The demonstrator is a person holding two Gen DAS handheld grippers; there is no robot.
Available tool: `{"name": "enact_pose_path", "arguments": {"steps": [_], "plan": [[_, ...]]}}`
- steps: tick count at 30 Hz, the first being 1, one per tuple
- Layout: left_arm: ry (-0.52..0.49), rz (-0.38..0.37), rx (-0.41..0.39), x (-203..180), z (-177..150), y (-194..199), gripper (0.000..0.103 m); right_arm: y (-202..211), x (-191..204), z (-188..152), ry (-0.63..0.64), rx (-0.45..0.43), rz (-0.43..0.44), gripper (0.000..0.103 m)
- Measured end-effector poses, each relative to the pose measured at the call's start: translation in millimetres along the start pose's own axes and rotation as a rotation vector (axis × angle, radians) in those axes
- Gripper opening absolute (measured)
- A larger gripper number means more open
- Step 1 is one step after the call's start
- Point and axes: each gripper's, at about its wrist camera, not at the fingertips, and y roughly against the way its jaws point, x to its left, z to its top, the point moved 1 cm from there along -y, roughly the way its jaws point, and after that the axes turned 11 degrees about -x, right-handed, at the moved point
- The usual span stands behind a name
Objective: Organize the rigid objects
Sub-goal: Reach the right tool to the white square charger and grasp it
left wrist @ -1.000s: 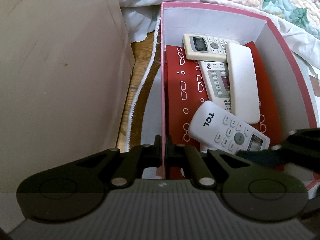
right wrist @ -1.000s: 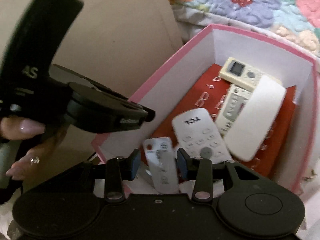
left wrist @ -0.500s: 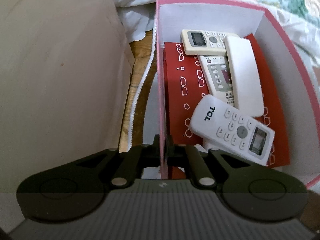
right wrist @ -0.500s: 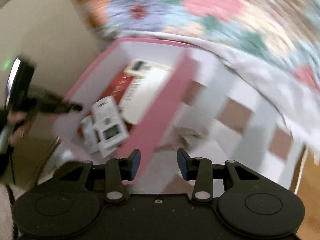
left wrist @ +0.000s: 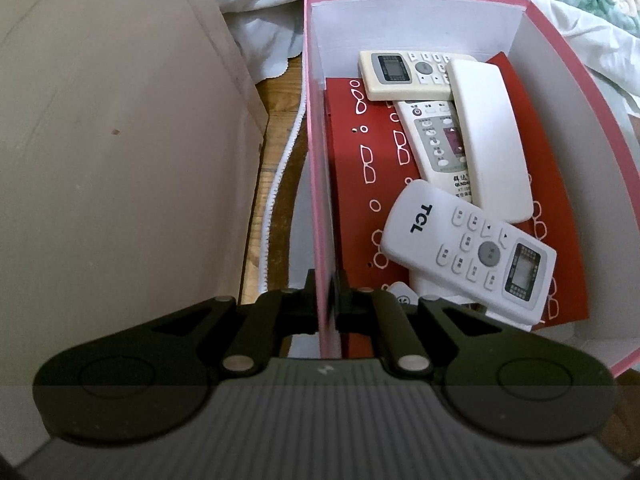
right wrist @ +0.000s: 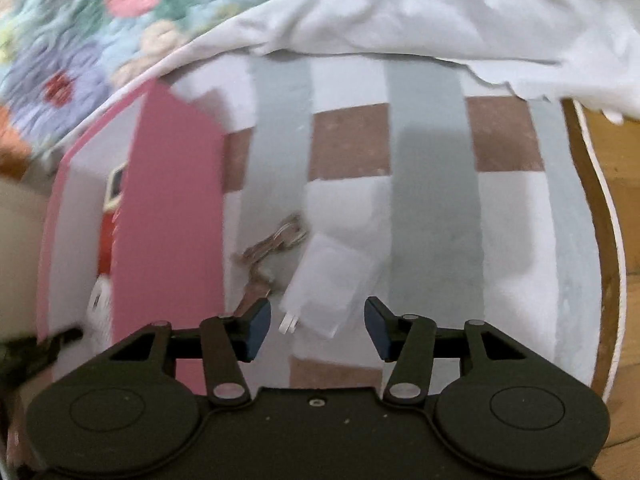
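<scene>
The left gripper (left wrist: 327, 294) is clenched on the left wall of the pink box (left wrist: 318, 168), 1 finger outside and 1 inside. In the box, on a red card printed with white glasses (left wrist: 352, 184), lie several remotes: a white TCL remote (left wrist: 468, 246) nearest the fingers, a cream remote with a screen (left wrist: 404, 74) along the far wall, a grey-buttoned remote (left wrist: 438, 144) partly under it, and a plain white remote turned face down (left wrist: 490, 140) lying over both. Another small white item (left wrist: 402, 294) peeks out from under the TCL remote.

The right gripper (right wrist: 318, 328) is released, fingers spread wide over a checked mat (right wrist: 432, 184) just right of the box. Between and just ahead of the fingers lies a translucent white plastic piece (right wrist: 328, 284); a bunch of keys (right wrist: 272, 248) touches its left edge, near the box's wall. A floral quilt (right wrist: 80, 20) and white sheet (right wrist: 440, 12) lie beyond.
</scene>
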Motion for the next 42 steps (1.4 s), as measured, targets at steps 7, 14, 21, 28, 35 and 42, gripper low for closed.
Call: {"name": "enact_pose_path", "arguments": {"steps": [7,14,21,28,35,42], "plan": [[0.005,-0.005,0.009,-0.8,-1.4,-1.5,0.006,-25.3,3.0,-3.0,-0.027,-0.028,-0.081,0.061],[0.001,-0.010,0.011,0.8,-3.3,-1.2,0.006,-33.0,7.6,-2.7,0.024,-0.057,-0.095,0.065],[0.008,-0.001,0.010,0.4,-1.8,0.5,0.006,-25.7,3.1,-7.0,0.069,-0.100,-0.059,0.063],[0.006,0.012,0.019,-1.5,-0.7,-0.8,0.006,-26.9,11.0,-8.8,0.104,-0.068,-0.082,0.065],[0.008,0.016,0.022,-1.6,-0.4,-0.9,0.006,-31.0,27.9,-20.5,0.288,-0.102,-0.132,0.064],[0.016,0.017,0.027,-0.7,0.4,-1.3,0.007,-11.8,17.7,-12.7,0.219,-0.109,-0.078,0.063]]}}
